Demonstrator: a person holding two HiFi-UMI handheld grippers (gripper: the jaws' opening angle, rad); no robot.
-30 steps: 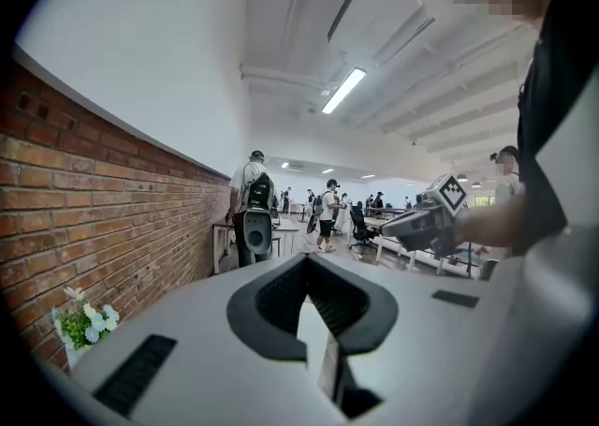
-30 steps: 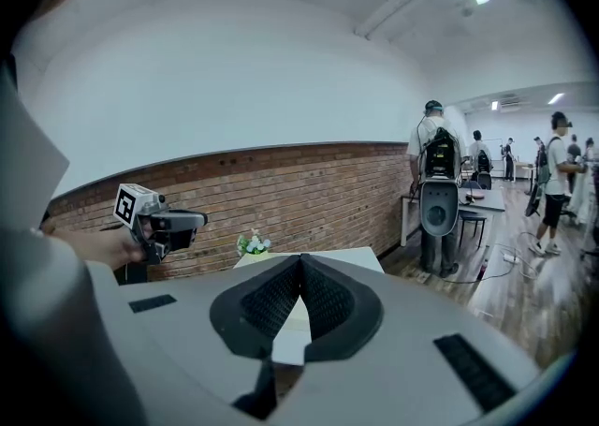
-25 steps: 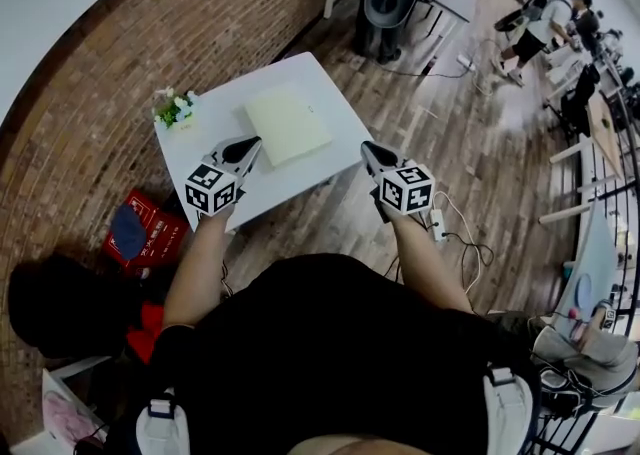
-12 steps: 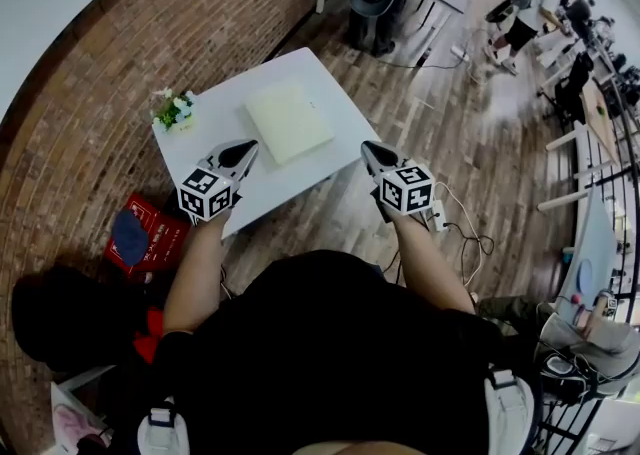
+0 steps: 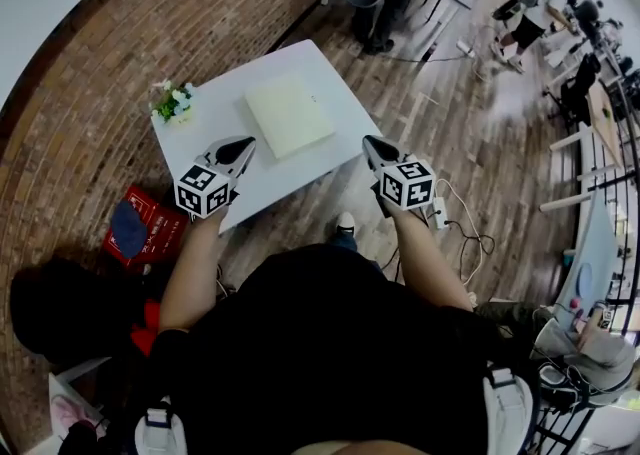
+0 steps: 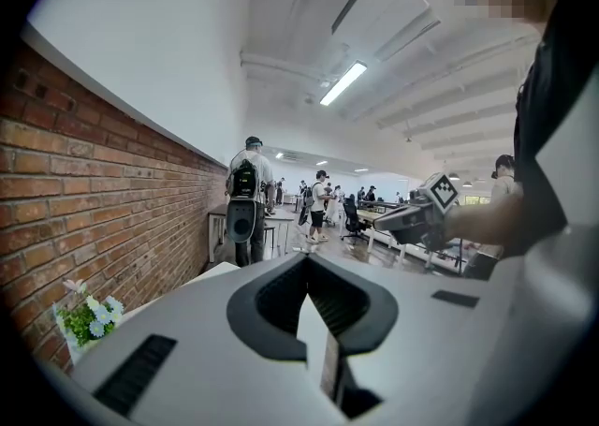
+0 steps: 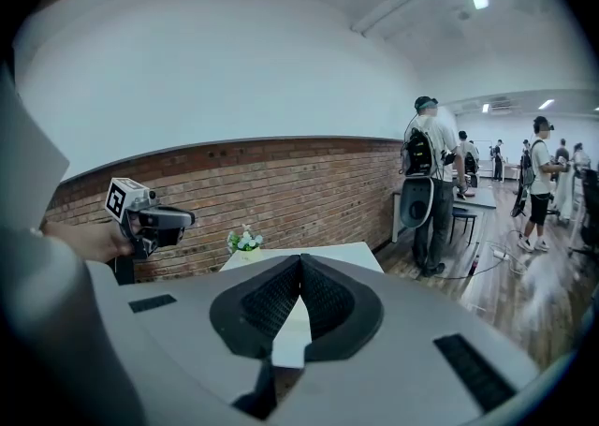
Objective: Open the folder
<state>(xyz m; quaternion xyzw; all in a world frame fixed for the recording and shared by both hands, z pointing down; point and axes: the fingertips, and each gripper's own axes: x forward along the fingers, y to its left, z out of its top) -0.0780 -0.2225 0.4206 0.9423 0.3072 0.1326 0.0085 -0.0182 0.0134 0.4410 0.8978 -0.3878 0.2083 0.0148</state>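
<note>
Eased the left gripper [image 5: 238, 150] slightly leftward since a second ago; kept the right gripper [image 5: 376, 151] put. Holding nothing, with both pairs of jaws pressed together. Ahead of the fingertips and between them, untouched: folder [image 5: 290, 117] (closed) flat on the white table [image 5: 265, 188]. Beyond the left tips, flowers [image 5: 172, 102] in a small pot [image 7: 245, 253].

Head view: we look steeply down on the table [image 5: 210, 121]. Gripper views run near level along their jaws. All share the flowers [image 6: 86, 314].
</note>
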